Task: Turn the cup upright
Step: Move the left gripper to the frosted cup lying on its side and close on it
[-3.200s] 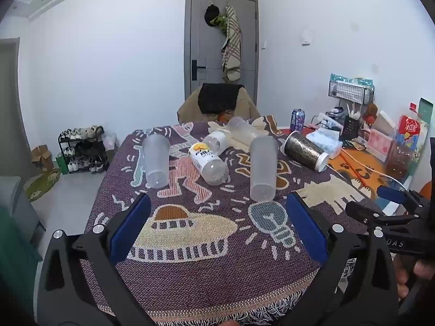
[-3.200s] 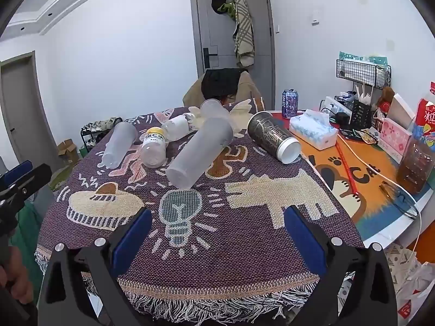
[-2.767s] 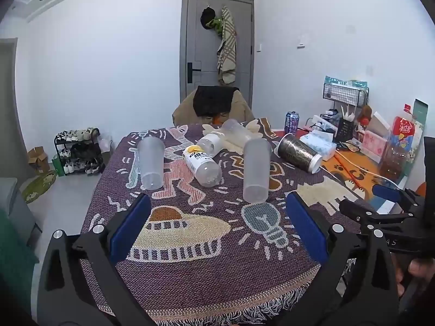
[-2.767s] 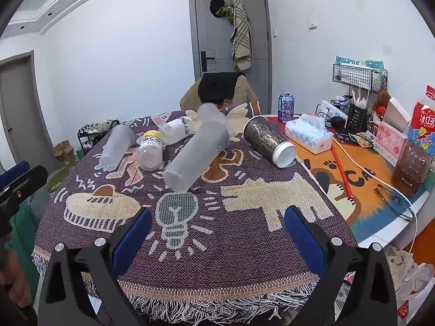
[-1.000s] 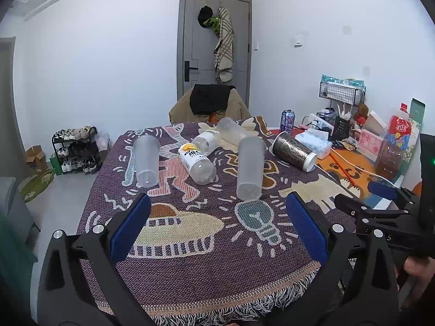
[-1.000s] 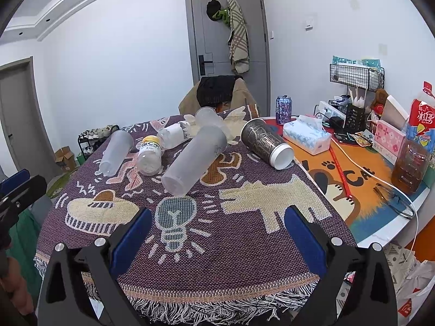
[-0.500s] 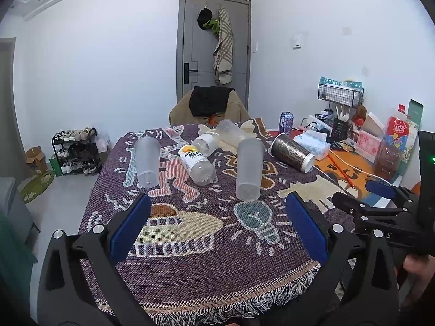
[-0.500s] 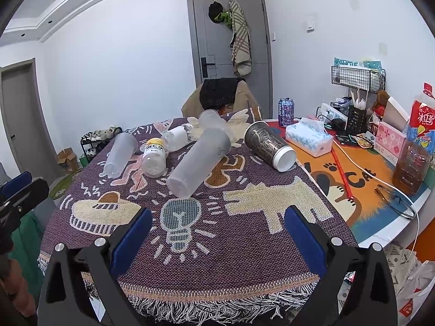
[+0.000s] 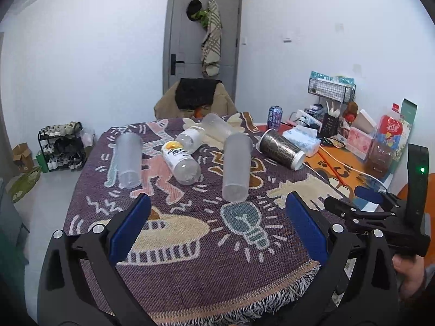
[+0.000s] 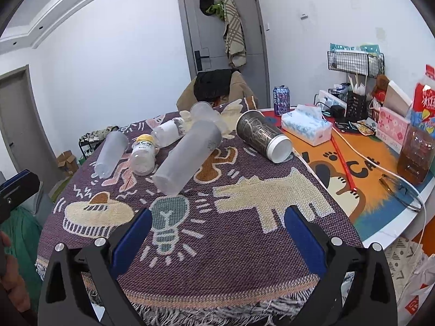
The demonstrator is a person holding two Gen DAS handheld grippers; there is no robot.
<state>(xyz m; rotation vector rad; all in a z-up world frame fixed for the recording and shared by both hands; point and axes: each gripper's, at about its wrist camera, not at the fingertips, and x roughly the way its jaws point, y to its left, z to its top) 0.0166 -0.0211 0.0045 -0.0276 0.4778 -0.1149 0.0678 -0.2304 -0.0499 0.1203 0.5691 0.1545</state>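
Several cups lie on their sides on the patterned cloth (image 9: 190,271). A frosted cup (image 9: 236,166) lies in the middle, also in the right wrist view (image 10: 187,156). Another frosted cup (image 9: 129,159) lies at the left (image 10: 110,154). A dark patterned cup with a white rim (image 9: 281,152) lies at the right (image 10: 262,135). A clear cup (image 9: 218,125) lies at the back. My left gripper (image 9: 217,220) is open and empty above the cloth's near part. My right gripper (image 10: 216,235) is open and empty, short of the cups.
Two plastic bottles (image 9: 180,162) lie between the cups. A tissue box (image 10: 305,126), a soda can (image 10: 281,100), a cable and boxes sit on the orange mat at the right. A chair (image 9: 194,100) stands behind the table. The fringed table edge (image 10: 217,307) is near.
Both grippers have drifted slightly back and up from the table, so the cups look a little farther. Nothing on the table has moved. Both stay open.
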